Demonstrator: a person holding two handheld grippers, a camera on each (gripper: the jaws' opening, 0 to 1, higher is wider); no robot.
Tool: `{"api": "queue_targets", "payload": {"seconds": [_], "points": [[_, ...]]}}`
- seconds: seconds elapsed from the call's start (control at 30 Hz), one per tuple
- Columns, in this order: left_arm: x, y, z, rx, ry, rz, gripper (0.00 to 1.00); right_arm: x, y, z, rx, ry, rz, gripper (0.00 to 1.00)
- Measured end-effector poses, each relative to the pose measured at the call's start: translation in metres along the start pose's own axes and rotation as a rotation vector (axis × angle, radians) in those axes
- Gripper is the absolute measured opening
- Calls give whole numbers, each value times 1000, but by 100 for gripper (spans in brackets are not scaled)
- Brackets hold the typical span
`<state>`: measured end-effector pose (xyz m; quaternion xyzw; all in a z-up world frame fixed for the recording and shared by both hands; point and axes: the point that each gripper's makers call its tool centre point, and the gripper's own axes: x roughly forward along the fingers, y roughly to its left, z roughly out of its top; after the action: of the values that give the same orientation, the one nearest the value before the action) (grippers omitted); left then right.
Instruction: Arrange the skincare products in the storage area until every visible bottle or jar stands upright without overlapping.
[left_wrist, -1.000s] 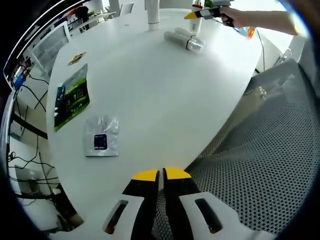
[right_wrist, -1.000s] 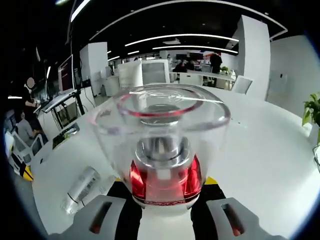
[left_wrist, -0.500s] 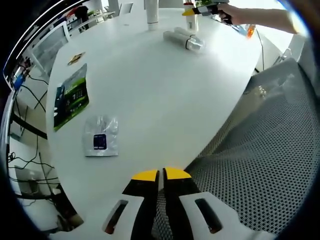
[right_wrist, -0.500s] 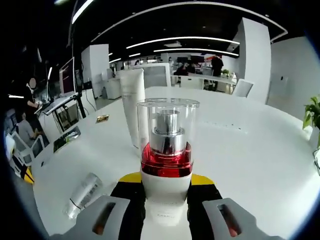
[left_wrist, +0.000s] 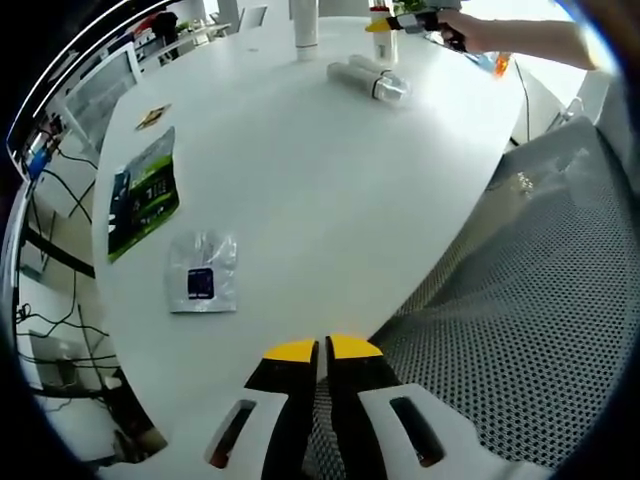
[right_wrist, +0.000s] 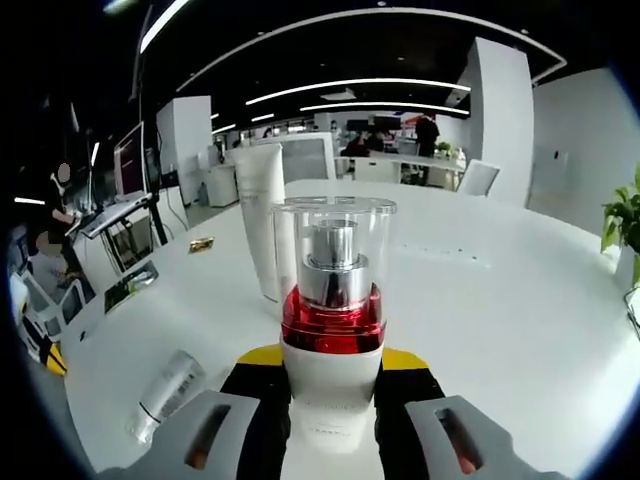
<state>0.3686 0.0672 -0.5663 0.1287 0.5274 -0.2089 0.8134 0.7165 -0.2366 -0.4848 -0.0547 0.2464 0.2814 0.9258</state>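
In the right gripper view, the right gripper (right_wrist: 330, 375) is seen clamped on a pump bottle (right_wrist: 333, 330) — its yellow-tipped jaws press against the white lower body from either side. The bottle is held upright, its long axis running straight up the view, with the clear cap at the top, a silver pump inside it and a red collar below. Whether its base touches the white table (right_wrist: 500, 300) cannot be told. Just behind the pump bottle, to its left, a white tube (right_wrist: 262, 215) stands upright on the table, its wider end up. Nearer than the pump bottle and to its left, a clear-capped bottle (right_wrist: 168, 390) lies on its side, its long axis slanting from lower left to upper right. Beyond the white tube, a small gold packet (right_wrist: 202, 242) lies flat on the table.

In the left gripper view, the left gripper (left_wrist: 321, 350) is seen with its yellow tips together, nothing between them, at the near edge of the table (left_wrist: 300, 180) beside a grey mesh chair (left_wrist: 540, 330). Far across the table, the right gripper (left_wrist: 375, 27) is held by a hand (left_wrist: 470, 30), and the pump bottle (left_wrist: 385, 42) stands upright there. Just in front of it, the lying bottle (left_wrist: 372, 80) rests on its side — its long axis crosswise. The white tube (left_wrist: 305, 25) stands to the left of the pump bottle. Nearer the left gripper, a green packet (left_wrist: 145, 195) and a clear sachet (left_wrist: 203, 272) lie flat.
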Motion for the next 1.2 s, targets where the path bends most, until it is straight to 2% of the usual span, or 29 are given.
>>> {"api": "queue_targets", "payload": {"seconds": [0.6,1.2], "points": [[0,1,1,1,-4,3,0,-6,4,-4,-11,-8,-19,27],[1,-1,-1,7,6,-3,0,-11,3,-10,15,-22,-27,27]]}}
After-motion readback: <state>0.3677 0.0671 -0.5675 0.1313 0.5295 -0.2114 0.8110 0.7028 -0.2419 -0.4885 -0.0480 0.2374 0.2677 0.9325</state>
